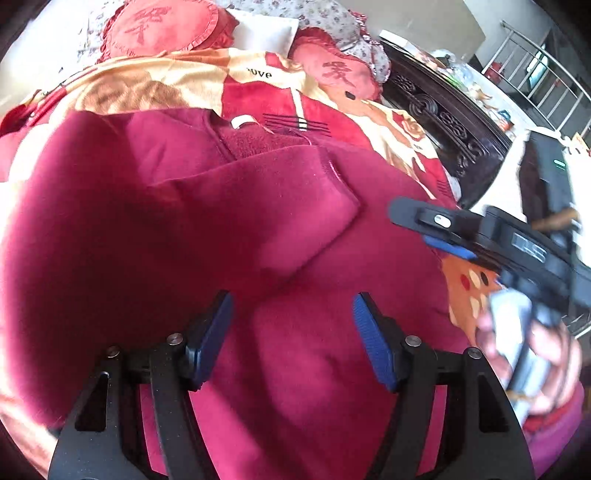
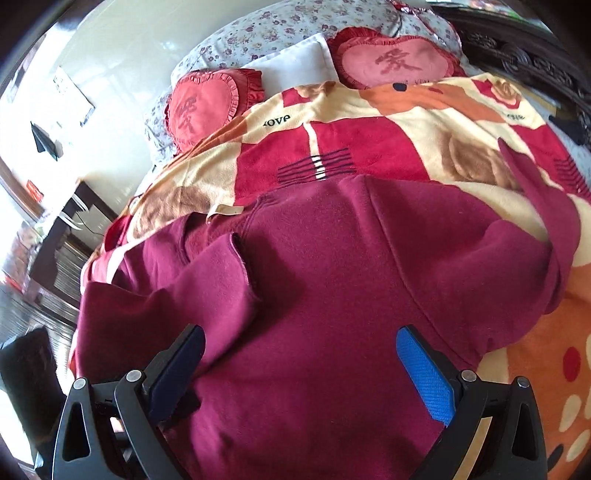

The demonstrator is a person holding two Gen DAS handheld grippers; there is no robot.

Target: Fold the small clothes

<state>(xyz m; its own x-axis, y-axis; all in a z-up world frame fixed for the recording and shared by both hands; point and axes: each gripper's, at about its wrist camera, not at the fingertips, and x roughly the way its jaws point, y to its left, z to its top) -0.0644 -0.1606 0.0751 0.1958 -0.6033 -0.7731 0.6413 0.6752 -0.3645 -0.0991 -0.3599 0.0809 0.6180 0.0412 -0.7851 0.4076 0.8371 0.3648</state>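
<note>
Just maroon sweatshirt (image 2: 332, 280) on blanket (image 2: 388, 110)

Both wrist cameras look down and forward from close above the maroon sweatshirt (image 1: 229, 229) (image 2: 332, 280), facing the heart-shaped pillows (image 1: 162, 27) (image 2: 397, 62) beyond it. The left view sits over the sweatshirt's left part, the right view over its middle. They share the sweatshirt, the blanket (image 1: 258, 85) (image 2: 369, 125) beyond it and those pillows.

The sweater's (image 2: 332, 280) hem runs off the bottom edge.
</note>
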